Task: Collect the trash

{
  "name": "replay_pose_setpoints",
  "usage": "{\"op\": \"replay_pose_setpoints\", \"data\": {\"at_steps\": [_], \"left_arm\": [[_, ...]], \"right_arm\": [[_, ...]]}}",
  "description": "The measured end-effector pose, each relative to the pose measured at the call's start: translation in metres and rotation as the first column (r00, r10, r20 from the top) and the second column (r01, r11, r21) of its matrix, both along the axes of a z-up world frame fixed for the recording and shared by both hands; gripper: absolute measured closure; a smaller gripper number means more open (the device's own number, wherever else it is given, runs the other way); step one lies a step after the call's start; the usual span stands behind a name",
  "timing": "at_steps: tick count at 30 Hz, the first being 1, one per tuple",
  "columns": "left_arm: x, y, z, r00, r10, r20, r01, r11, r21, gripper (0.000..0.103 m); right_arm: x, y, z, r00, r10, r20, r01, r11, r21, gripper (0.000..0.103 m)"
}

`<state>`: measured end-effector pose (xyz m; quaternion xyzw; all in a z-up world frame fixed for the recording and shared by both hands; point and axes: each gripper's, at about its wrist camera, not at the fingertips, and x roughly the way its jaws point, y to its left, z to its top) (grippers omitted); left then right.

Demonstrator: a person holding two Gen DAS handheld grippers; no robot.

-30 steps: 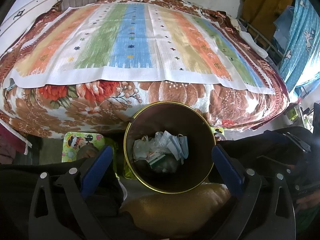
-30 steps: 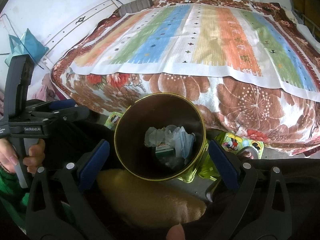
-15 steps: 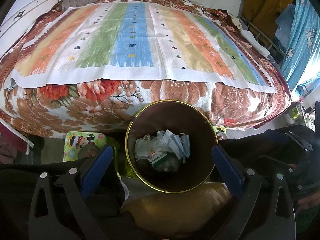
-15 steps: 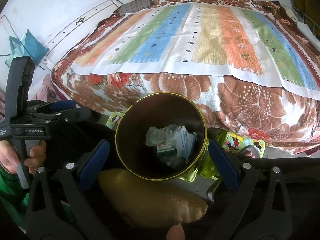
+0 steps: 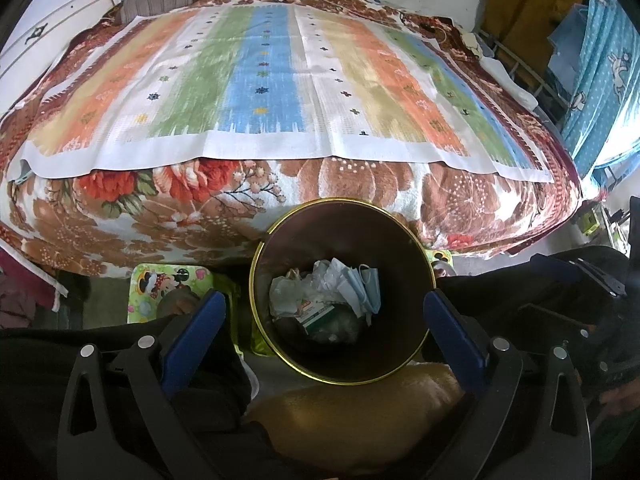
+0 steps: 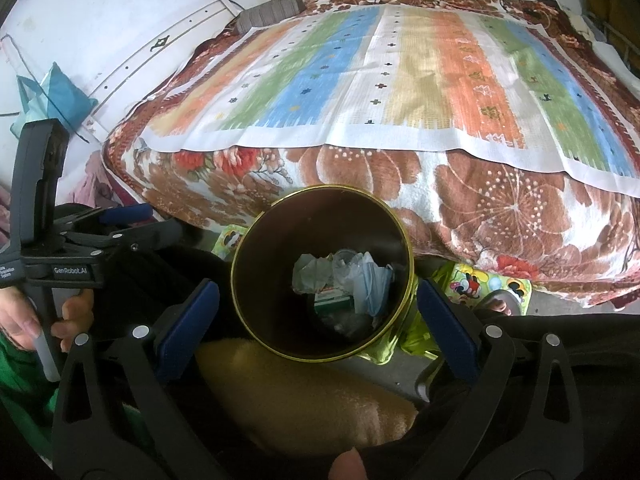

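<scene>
Trash point(image 5: 328, 296) lay at the bottom of the gold-rimmed bin point(image 5: 256, 280), which stood on the floor just in front of the bed point(image 5: 200, 216) and between the person's dark-clothed knees. In the pile were crumpled clear plastic, a blue face mask point(image 5: 366, 286) and a small green-and-white box point(image 5: 316, 314); the same heap showed from the right wrist view point(image 6: 344, 284). Judged from that, collecting was well along, perhaps finished: nothing that looked like litter showed on the striped cover point(image 5: 280, 80) or on the visible floor, though much of the floor was hidden.

Largest around it was the bed with its flowered blanket, then a tan cushion point(image 5: 352, 416) touching the bin's near rim, then a cartoon-printed mat point(image 5: 168, 280) beside the bin on the floor.

The left gripper point(image 5: 324, 324) hung over the bin with its jaws spread wide and nothing between them. The right gripper point(image 6: 318, 312) was likewise released and empty above the bin mouth. Nothing blocked the opening; the knees and cushion crowded close on either side.
</scene>
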<state>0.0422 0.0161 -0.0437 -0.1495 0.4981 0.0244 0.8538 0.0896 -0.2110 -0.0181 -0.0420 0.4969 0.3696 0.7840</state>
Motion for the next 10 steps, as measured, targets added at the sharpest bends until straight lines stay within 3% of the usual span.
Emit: {"op": "replay_pose_setpoints", "data": {"at_steps": [10], "left_arm": [[-0.0005, -0.0061, 0.0013, 1.000, -0.018, 0.000, 0.018, 1.000, 0.018, 0.006]], "right_arm": [[0.0002, 0.0002, -0.0001, 1.000, 0.001, 0.000, -0.001, 1.000, 0.000, 0.009]]}}
